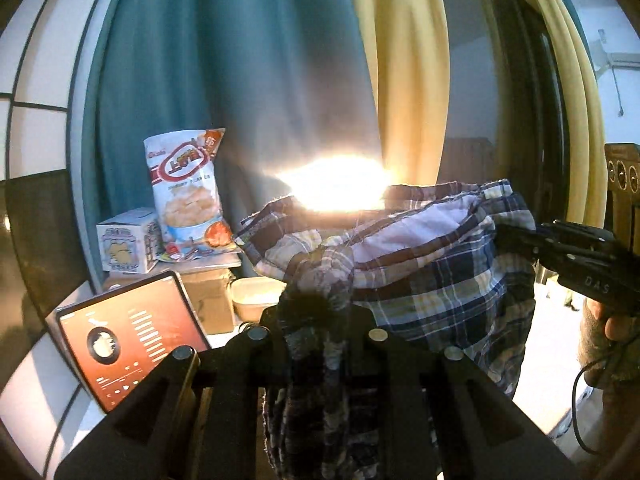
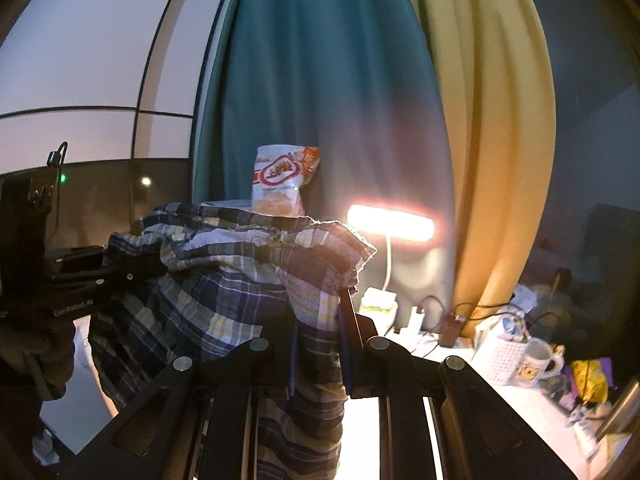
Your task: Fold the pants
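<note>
Left gripper [image 1: 316,312] pinches plaid pants [image 1: 432,280]; right gripper [image 2: 320,320] likewise; fabric hides both grippers' tips.

One pr of plaid pants [image 1: 432,280] is hanging between two grippers: left gripper [image 1: 316,304] and right gripper [image 2: 318,320], each clamping a bunch of the cloth. Two curtains are hanging at the far side, one teal [image 1: 224,80], one yellow [image 1: 404,72]. One snack bag [image 1: 188,192] is standing far left, w/ one small printed box [image 1: 128,240] just beside it. One tablet [image 1: 132,336] is glowing near left. One lamp bar [image 2: 390,224] is shining far right. One mug [image 2: 540,360] is sitting at right amid clutter too blurred to count.
</note>
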`<state>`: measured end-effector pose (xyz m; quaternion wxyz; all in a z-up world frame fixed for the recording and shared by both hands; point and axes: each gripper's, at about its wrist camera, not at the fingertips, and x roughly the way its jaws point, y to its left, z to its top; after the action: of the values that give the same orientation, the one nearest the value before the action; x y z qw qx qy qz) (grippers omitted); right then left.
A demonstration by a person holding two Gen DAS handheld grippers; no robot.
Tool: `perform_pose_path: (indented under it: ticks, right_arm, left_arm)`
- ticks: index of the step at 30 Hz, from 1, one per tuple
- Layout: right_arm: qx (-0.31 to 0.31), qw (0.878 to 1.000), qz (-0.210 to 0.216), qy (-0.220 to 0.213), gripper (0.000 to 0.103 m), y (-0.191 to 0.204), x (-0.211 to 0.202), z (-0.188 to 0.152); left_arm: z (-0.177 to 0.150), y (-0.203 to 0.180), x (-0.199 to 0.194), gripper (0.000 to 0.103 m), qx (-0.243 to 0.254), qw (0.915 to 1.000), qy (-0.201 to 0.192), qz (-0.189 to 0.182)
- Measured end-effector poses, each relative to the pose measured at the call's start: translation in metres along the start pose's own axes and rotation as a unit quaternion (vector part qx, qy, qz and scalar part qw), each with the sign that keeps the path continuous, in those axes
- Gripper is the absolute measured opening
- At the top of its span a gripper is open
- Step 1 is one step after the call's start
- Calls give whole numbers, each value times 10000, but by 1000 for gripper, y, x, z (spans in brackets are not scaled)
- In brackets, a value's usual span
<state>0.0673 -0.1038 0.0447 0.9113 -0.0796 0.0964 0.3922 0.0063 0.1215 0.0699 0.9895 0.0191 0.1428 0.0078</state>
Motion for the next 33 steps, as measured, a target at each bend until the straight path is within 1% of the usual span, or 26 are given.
perform_pose_path:
  ticks: [6, 10, 17, 26, 33]
  right_arm:
    - [23, 9999, 63, 152, 16, 13, 10, -6]
    - [96, 9994, 107, 325, 16, 12, 29, -13]
    - [206, 9967, 77, 787, 16, 0, 77, -36]
    - [479, 9909, 66, 1259, 16, -23, 137, -62]
    - [623, 9852, 158, 1586, 16, -34, 180, -83]
  left_arm:
    - [-10, 8, -2, 15, -26, 9999, 118, 89]
    - [-15, 15, 12, 15, -121, 9994, 288, 152]
    - [-30, 31, 65, 15, -214, 9963, 823, 132]
    - [-51, 44, 125, 15, -343, 9900, 1364, 68]
    - [-72, 56, 157, 15, -502, 9843, 1690, 115]
